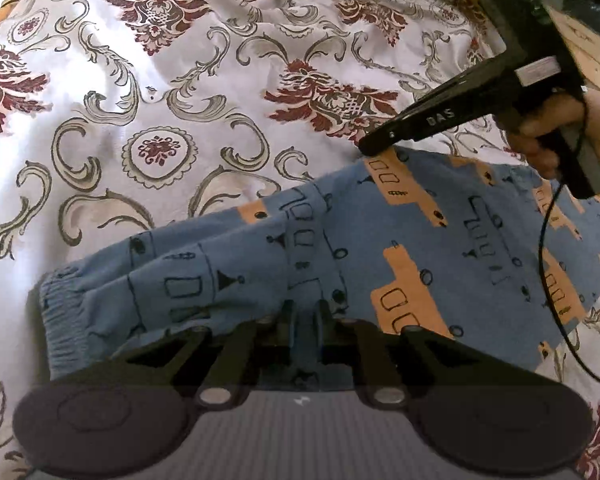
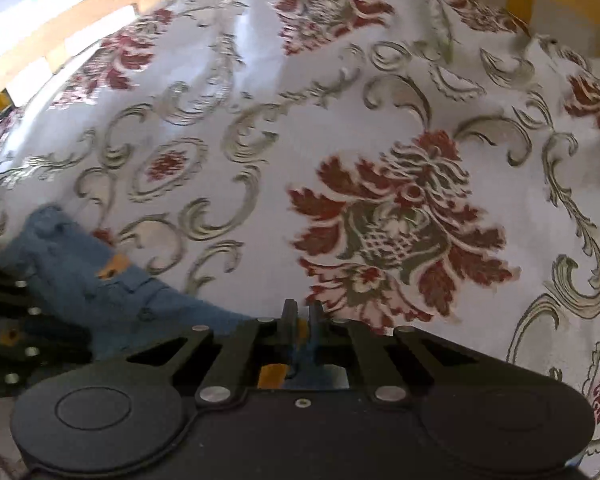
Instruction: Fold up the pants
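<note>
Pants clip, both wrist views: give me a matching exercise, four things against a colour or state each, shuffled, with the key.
Things:
1. pants
2. bedspread
3. left gripper
4. bed frame

Descriptions:
A. bare light wood along the far edge
B. white with red floral and grey scroll pattern
C. blue with orange vehicle print, lying on the spread
D. fingers close together on a fold of blue cloth

Pairs: 1-C, 2-B, 3-D, 4-A
</note>
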